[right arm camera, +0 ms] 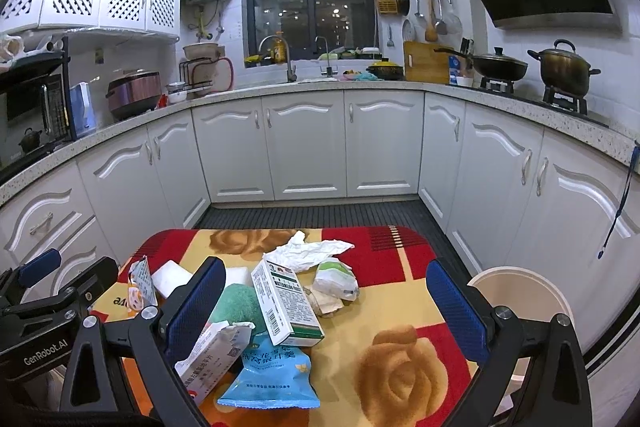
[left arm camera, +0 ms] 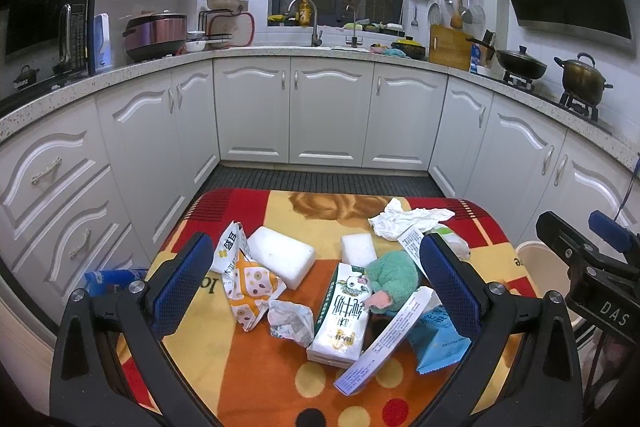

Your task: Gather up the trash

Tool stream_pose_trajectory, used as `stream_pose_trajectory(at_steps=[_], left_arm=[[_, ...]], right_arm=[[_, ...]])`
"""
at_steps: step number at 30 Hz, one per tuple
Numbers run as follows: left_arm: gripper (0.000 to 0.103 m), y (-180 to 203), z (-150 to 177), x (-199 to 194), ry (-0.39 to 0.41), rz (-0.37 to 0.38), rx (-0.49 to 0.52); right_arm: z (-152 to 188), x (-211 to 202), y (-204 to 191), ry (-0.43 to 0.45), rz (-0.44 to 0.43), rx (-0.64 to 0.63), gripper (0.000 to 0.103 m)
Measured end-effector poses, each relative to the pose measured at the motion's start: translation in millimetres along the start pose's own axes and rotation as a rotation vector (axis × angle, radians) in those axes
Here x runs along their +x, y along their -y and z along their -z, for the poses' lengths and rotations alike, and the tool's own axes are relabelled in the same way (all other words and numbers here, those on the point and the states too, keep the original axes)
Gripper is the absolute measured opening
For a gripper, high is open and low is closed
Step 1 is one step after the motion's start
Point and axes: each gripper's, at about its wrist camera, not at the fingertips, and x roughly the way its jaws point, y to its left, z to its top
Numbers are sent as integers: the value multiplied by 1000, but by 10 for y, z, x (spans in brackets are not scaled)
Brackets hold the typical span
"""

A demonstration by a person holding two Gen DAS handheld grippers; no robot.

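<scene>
Trash lies scattered over a small worktop (left arm camera: 256, 379) covered by a red, yellow and orange patterned cloth. From the left wrist view, the left tongs (left arm camera: 316, 279) hover with their blue pads wide apart and nothing between them. Below them sit two white foam blocks (left arm camera: 282, 259), an orange-and-white torn wrapper (left arm camera: 248, 287), a crumpled scrap (left arm camera: 290, 321), a flattened milk carton (left arm camera: 340, 319), a green plush toy (left arm camera: 394, 277), a long white box (left arm camera: 384, 339) and a blue snack bag (left arm camera: 438, 341). A crumpled white tissue (left arm camera: 404, 219) lies toward the far edge. The right tongs appear at the right border, above a pale round bin (left arm camera: 536, 259) beside the worktop.

From the right wrist view, the right tongs (right arm camera: 320, 303) are likewise spread open and empty. Between the pads lie a green-and-white medicine box (right arm camera: 286, 301), the blue snack bag (right arm camera: 272, 375), the plush toy (right arm camera: 236, 303), a small white-and-green packet (right arm camera: 336, 279) and the tissue (right arm camera: 308, 251). The bin (right arm camera: 524, 299) stands to the right, just off the worktop edge.
</scene>
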Motion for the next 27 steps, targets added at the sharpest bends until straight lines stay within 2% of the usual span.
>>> stream_pose_trajectory(at_steps=[27], left_arm=[[103,-38,73,21,-8,2,-11]], right_arm=[[17,5,-34,-5,5,-4,100]])
